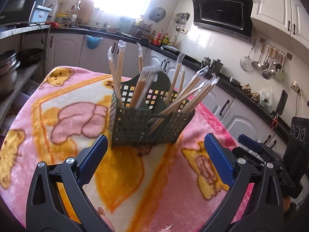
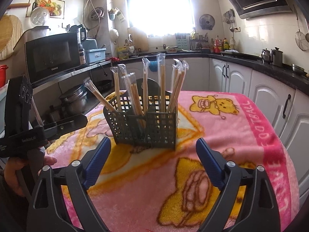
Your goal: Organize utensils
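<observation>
While both tongs hang low over the pink blanket that covers the desk, neither has hold of anything. Left tongs stand spread wide, blue pads well apart, with only the blanket's bear print between them. Right tongs are likewise spread wide and bare, nothing between their pads.

A dark green lattice basket stands upright on the blanket, just ahead of both tongs and touched by neither. It is split into compartments, and wrapped chopsticks stand in them, their clear sleeves rising above the rim. In the left view one bunch stands nearly upright in the left compartment, and another bunch fans out to the right. In the right view one pair leans far out to the left over the rim, the others nearly upright.

A hand shows at the left edge of the right view, gripping the left tool's black handle. Behind the desk run kitchen cupboards, a microwave and a bright window.
</observation>
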